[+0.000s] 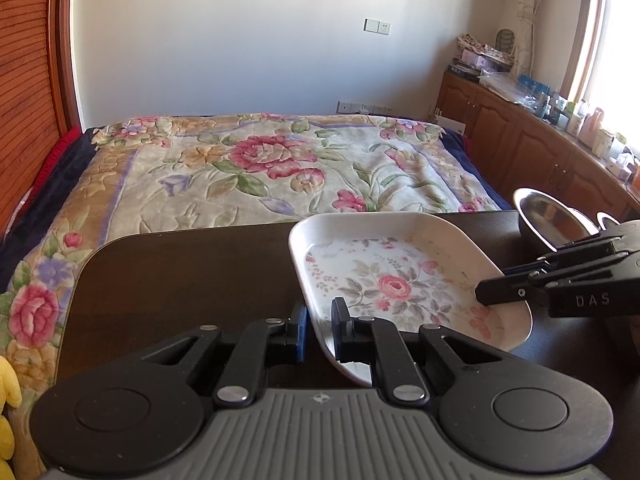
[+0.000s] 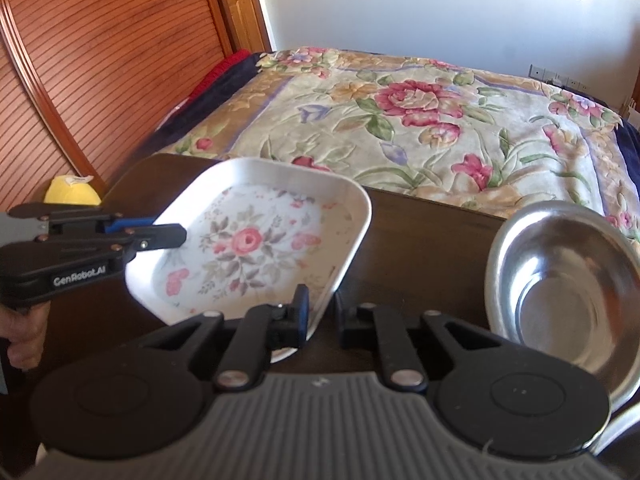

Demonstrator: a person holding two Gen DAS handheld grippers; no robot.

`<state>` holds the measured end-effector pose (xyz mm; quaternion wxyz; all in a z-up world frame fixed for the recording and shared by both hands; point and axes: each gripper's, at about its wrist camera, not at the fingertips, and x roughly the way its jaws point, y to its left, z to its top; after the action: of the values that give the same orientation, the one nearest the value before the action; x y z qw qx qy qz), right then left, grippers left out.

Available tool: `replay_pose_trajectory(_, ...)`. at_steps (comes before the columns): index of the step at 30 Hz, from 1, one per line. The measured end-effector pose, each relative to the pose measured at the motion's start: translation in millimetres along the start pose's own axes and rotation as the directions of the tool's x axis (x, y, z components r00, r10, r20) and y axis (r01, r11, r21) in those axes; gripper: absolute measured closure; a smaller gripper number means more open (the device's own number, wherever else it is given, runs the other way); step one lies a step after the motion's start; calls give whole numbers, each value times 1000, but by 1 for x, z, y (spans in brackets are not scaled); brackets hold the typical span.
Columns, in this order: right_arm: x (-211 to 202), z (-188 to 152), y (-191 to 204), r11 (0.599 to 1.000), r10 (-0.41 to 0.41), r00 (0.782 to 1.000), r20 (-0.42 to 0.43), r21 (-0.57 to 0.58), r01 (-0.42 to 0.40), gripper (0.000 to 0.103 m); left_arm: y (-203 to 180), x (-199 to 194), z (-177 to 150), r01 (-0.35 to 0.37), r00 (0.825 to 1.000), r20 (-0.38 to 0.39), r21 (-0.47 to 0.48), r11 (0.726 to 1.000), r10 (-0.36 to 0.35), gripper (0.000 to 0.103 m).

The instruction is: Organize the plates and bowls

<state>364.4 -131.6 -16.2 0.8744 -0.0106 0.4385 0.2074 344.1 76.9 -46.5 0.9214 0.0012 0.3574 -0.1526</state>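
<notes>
A white square plate with a rose pattern lies over the dark wooden table. My left gripper is shut on its near left rim, one finger inside the plate and one outside. My right gripper is shut on the opposite rim of the same plate. Each gripper shows in the other's view, the right gripper on the plate's right edge and the left gripper on its left edge. A steel bowl stands on the table to the right of the plate.
A bed with a floral blanket runs along the table's far edge. A yellow soft toy sits by the table's left corner. A wooden wardrobe stands on the left and low cabinets with clutter on the right. A hand grips the left tool.
</notes>
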Motion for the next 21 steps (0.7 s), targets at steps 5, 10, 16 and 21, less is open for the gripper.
replay_pose_trajectory(5,-14,-8,2,1000,20,999,26,6,-21,88,-9,-20,-4,-2,1000,16,11,1000,1,89)
replay_pose_trajectory(10,-33,-15,2,999,30,998,53,11,-30,88,-22,-41,-8,-1,999,33,30,1000,0,89)
replay_pose_trajectory(16,-55,-23,2,1000,29,996,84,7,-30,88,-37,-64,-11,-3,999,54,48,999,0,89)
replay_pose_trajectory(21,-70,-30,2,999,34,994,105,5,-35,88,-48,-82,-17,-2,998,67,59,998,-2,89)
